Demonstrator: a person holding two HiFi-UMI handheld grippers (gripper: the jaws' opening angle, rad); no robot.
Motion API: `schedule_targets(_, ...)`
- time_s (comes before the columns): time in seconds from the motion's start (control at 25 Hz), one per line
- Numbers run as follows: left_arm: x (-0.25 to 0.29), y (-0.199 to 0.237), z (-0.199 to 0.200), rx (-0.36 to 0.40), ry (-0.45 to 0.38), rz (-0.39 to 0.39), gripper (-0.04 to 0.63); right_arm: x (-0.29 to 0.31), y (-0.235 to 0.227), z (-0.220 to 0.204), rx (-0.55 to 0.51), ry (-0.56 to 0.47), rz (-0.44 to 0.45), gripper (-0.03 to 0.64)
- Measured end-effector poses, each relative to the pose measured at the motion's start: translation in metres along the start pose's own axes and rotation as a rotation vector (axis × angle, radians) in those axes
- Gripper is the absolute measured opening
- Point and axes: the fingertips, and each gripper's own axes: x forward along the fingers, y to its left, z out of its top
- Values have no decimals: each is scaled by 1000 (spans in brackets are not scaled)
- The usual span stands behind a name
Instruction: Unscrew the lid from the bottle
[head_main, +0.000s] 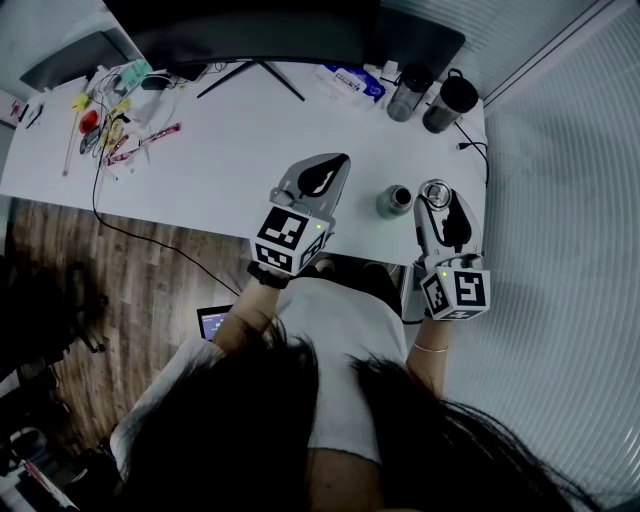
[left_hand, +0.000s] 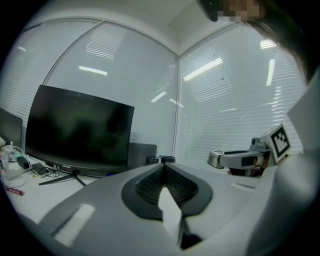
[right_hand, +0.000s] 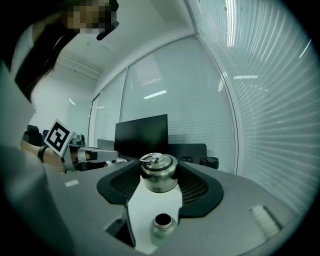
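- Bottle (head_main: 394, 201): stands upright on the white counter (head_main: 250, 130), its mouth open, just left of the right tongs (head_main: 437, 196).
- Lid (right_hand: 158, 174): metal with a ring on top, off the bottle and clamped between the right tongs' pads.
- Left tongs (head_main: 336, 166): clenched together with nothing between them, near the bottle's left side but not touching it.
- Monitor (left_hand: 80, 130): stands at the counter's far edge.

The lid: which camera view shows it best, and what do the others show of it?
The right gripper view: the lid sits close and centred between that gripper's fingers, ring on top. The head view shows it small from above; the left gripper view, a distant side glimpse.
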Motion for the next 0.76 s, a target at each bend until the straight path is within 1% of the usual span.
schedule_targets(0.36,-2,4,-2,-1,6,8,58,2,-1,-10,15,16,-3,235)
schedule_targets(0.76,3,6,-4,-5,13,3,58,5,-6,-11,23,20,-7,235)
